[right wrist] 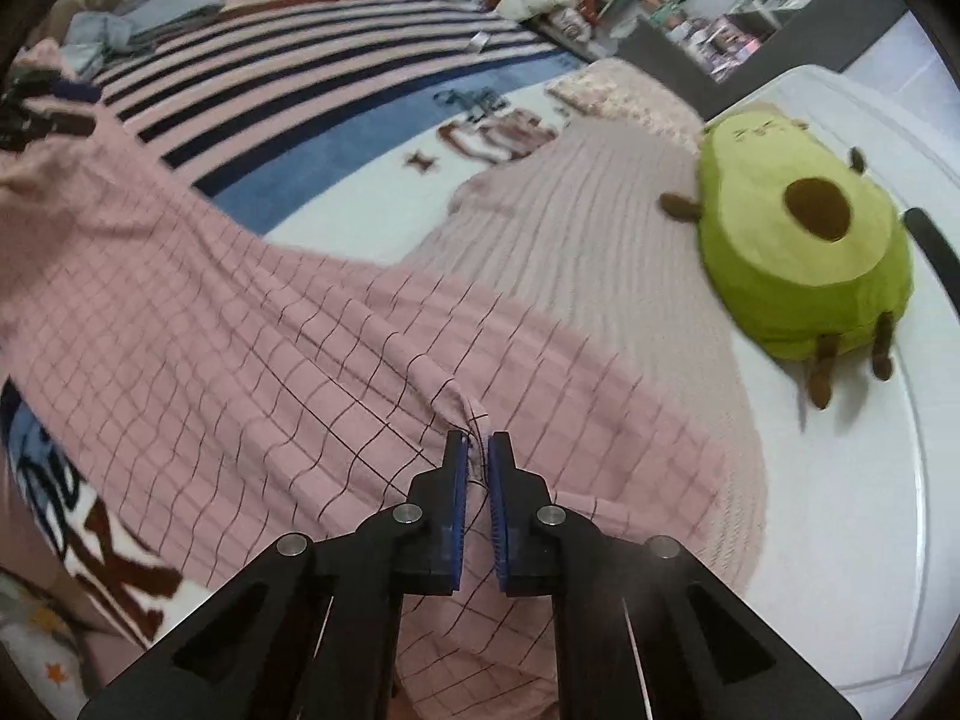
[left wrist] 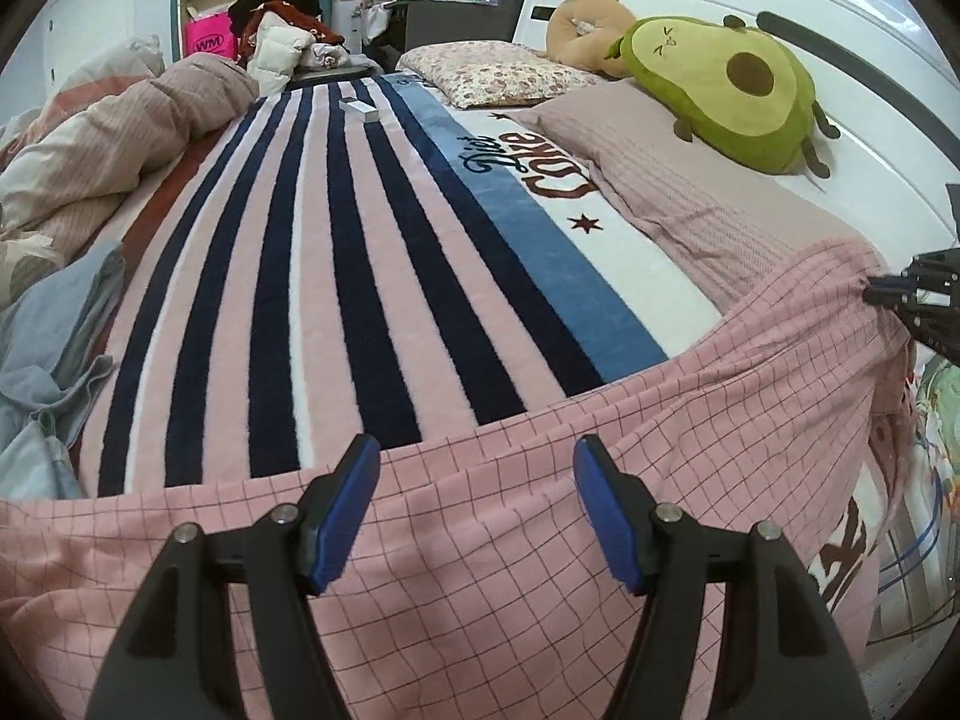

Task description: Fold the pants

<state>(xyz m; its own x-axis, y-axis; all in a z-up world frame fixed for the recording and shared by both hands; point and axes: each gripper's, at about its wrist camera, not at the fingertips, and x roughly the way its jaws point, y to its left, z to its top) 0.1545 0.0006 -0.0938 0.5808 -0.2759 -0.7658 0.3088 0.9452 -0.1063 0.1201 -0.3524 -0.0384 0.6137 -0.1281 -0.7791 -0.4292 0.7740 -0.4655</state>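
**Desk:** Tongs first: what have they got?

**Operator:** Right gripper (right wrist: 478, 450) is clenched on a pinched-up ridge of the pink checked pants (right wrist: 252, 324); I see cloth bunched between its blue pads (right wrist: 461, 480), and the fabric rises toward that pinch. Left gripper (left wrist: 477, 510) stands released, jaws wide apart, poised over the pants with nothing between the pads. I can't tell from its own view whether the tips touch the cloth.

**Desk:** Where are the pants?

**Operator:** Spread along the near edge of the bed, over the striped blanket (left wrist: 336, 276), with their right-hand end lying partly on the ribbed mauve pillow (right wrist: 606, 222).

**Desk:** How far along is the fold?

**Operator:** Early, I judge. I see one broad sheet of cloth, wrinkled, with no clean crease and no half laid on the other. One end is gripped; the other hand has yet to take hold. Legs still need stacking and the length doubling.

**Desk:** Which way do they run?

**Operator:** Long axis goes across my view, left to right, roughly along the bed's near edge and crossing the blanket's stripes. Which end is waistband and which is cuffs I can't make out.

**Desk:** Beyond that?

**Operator:** Avocado plush toy (left wrist: 726, 90) on the pillows by the headboard, crumpled duvet (left wrist: 102, 138) far left, cluttered shelves behind.
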